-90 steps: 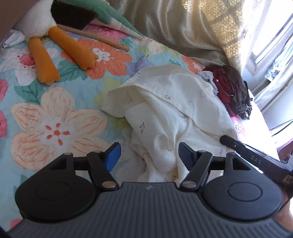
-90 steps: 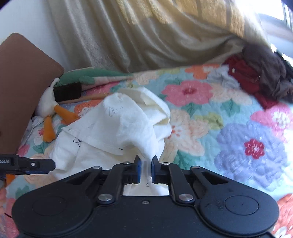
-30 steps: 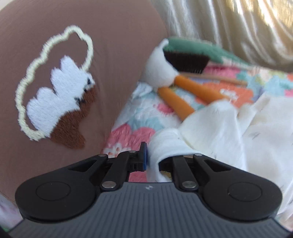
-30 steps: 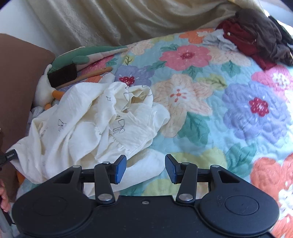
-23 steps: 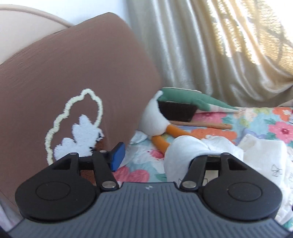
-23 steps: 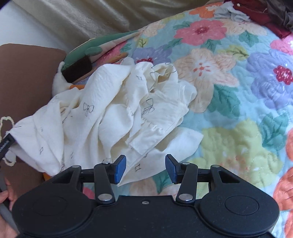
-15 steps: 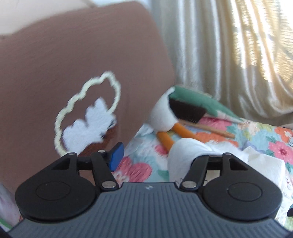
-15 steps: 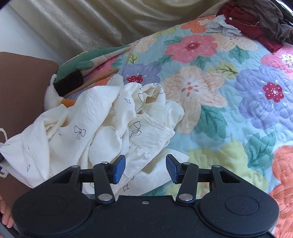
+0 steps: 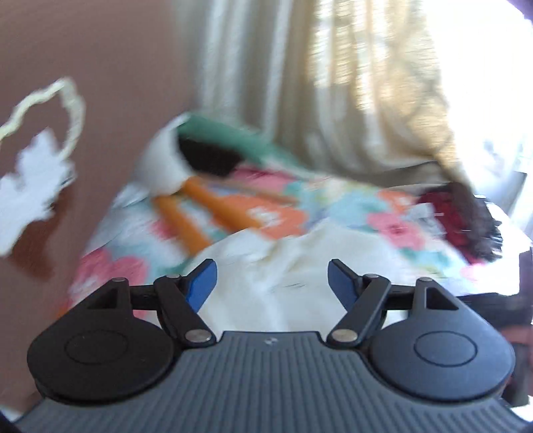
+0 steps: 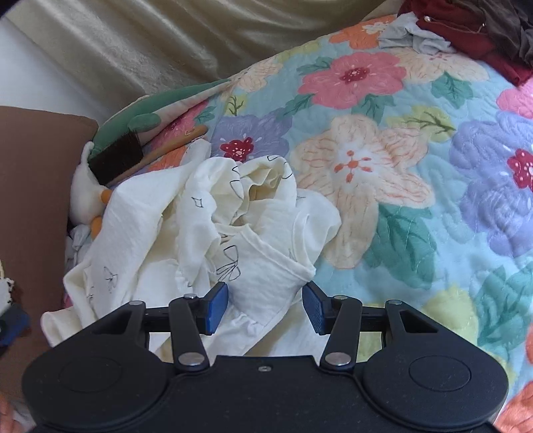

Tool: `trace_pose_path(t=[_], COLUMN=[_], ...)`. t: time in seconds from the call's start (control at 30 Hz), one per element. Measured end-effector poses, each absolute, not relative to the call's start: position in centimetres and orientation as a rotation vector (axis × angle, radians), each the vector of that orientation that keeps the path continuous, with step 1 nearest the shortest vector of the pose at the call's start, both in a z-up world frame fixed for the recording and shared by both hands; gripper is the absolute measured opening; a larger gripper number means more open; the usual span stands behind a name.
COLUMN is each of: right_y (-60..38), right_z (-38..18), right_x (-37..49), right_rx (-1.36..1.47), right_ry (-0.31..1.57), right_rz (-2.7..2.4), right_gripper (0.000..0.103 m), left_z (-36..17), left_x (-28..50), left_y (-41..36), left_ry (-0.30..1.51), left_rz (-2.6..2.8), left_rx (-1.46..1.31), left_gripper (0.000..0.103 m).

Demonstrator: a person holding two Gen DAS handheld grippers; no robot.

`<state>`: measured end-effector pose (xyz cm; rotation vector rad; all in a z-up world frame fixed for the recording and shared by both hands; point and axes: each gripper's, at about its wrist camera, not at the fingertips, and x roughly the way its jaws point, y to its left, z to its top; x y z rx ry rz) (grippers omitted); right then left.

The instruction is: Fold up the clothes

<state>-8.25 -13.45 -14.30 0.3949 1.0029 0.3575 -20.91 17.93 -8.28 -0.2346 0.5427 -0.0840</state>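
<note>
A cream garment point(image 10: 213, 239) printed with small black bows lies crumpled on the flowered quilt point(image 10: 416, 206), at the left of the right wrist view. My right gripper point(image 10: 265, 304) stands open just above its near edge; cloth shows between the blue pads without touching them. In the blurred left wrist view the same cream garment point(image 9: 276, 276) lies ahead of my left gripper point(image 9: 271, 283). Its jaws are opening wide and hold nothing.
A brown pillow point(image 9: 100, 100) with a white embroidered patch stands at the left. A stuffed goose point(image 10: 86, 200) with orange legs and a wooden-handled brush point(image 10: 116, 156) lie beside it. Dark red and brown clothes point(image 10: 466, 23) are heaped at the far right. Beige curtains point(image 9: 333, 83) hang behind.
My left gripper let go of the cream cloth, opened wide and swung right from the pillow towards the bed. My right gripper, open throughout, sank closer to the garment.
</note>
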Motion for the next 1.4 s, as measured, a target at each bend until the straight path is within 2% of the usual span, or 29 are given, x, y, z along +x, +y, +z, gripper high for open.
trace_pose_path(t=[0.03, 0.1, 0.23, 0.3, 0.33, 0.37, 0.47, 0.6, 0.73, 1.0, 1.03, 1.13, 1.2, 1.23, 1.33, 1.4], right_y=[-13.2, -12.8, -11.7, -11.6, -11.8, -11.9, -12.4, -14.2, -15.2, -16.2, -16.1, -15.4, -14.9, -14.8, -14.9, -15.2], right_z=[-14.2, -14.0, -12.1, -10.9, -10.2, -9.5, -7.7, -6.4, -6.0, -3.5, -3.2, -3.4, -4.2, -4.7, -5.4, -5.4], right_x=[-8.2, -8.2, -9.7, -10.7, -11.1, -11.4, -12.2, -12.3, -13.3, -13.1, -12.9, -11.4, -9.6, -8.6, -6.1, -5.3], right_rx=[0.373, 0.320, 0.154, 0.103, 0.084, 0.067, -0.011, 0.007, -0.047, -0.114, -0.147, -0.303, -0.359, -0.367, -0.308, -0.243], right_ry=[0.989, 0.963, 0.835, 0.774, 0.749, 0.729, 0.672, 0.710, 0.667, 0.563, 0.537, 0.453, 0.440, 0.443, 0.492, 0.520], right_rz=[0.374, 0.406, 0.429, 0.444, 0.447, 0.447, 0.412, 0.361, 0.304, 0.226, 0.214, 0.178, 0.165, 0.160, 0.138, 0.134], right_gripper=[0.048, 0.008, 0.004, 0.003, 0.003, 0.003, 0.002, 0.002, 0.002, 0.002, 0.002, 0.002, 0.002, 0.002, 0.002, 0.002], left_z=[-8.9, -10.6, -14.3, -15.8, -16.4, -16.5, -15.4, -11.5, -10.7, -11.7, -11.7, -12.3, -12.5, -12.7, -13.1, -13.4], left_x=[-20.3, -18.8, -15.3, -13.8, -13.2, -12.9, -12.4, -14.1, -15.6, -15.7, -15.8, -15.0, -14.1, -14.1, -14.8, -15.6], left_y=[17.1, 15.3, 11.6, 11.2, 11.4, 12.7, 17.4, 22.3, 26.7, 23.7, 22.9, 20.0, 17.4, 16.3, 14.1, 13.5], left_ry=[0.565, 0.630, 0.808, 0.878, 0.899, 0.897, 0.843, 0.658, 0.555, 0.567, 0.547, 0.538, 0.600, 0.618, 0.666, 0.694], left_rz=[-0.127, -0.179, -0.210, -0.199, -0.155, -0.136, -0.097, 0.042, 0.115, 0.080, 0.062, -0.045, -0.075, -0.093, -0.161, -0.218], left_rx=[-0.250, -0.273, -0.158, -0.100, -0.092, -0.157, -0.385, -0.425, -0.578, -0.544, -0.545, -0.580, -0.497, -0.455, -0.393, -0.386], left_gripper=[0.081, 0.081, 0.082, 0.047, 0.011, 0.003, 0.002, 0.002, 0.002, 0.004, 0.005, 0.021, 0.023, 0.025, 0.044, 0.045])
